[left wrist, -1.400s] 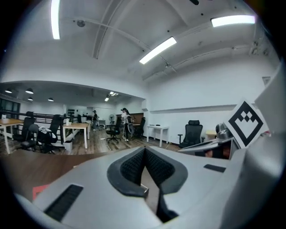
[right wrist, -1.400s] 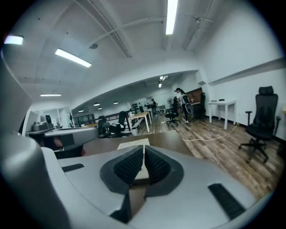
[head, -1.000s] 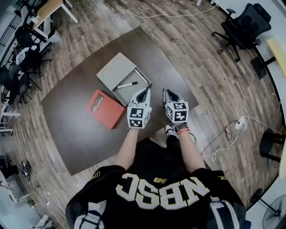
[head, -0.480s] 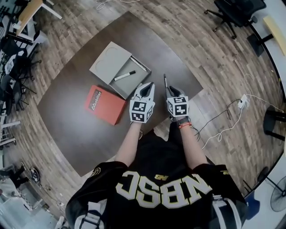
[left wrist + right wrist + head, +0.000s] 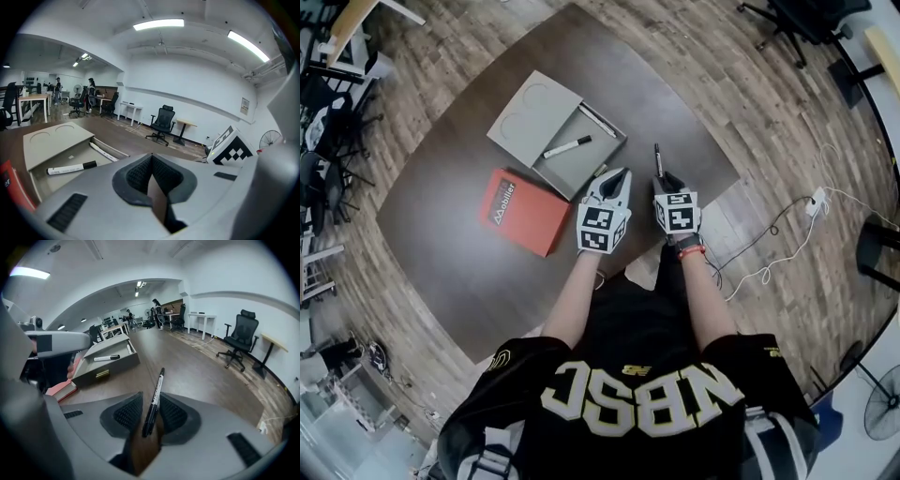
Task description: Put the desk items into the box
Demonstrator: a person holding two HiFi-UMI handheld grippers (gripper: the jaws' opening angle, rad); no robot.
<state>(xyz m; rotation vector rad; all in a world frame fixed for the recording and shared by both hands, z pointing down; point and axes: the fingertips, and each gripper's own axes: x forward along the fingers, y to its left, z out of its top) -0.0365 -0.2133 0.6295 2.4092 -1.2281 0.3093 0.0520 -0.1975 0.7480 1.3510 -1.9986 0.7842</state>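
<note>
Brown desk: black pen between opening right gripper jaws; left gripper closed, empty.

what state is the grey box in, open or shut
Open. The grey box has its lid lying flat beside the tray, and a marker and a thin white item show inside.

A dark brown counter stood on a wood-plank floor. Beyond its far corner, to my right, was a black office chair. A white power strip lay on the floor with cables trailing from it. A round fan showed at the lower right edge. Long ceiling lights glowed overhead. Two people stood among desks far across the white-walled room.
</note>
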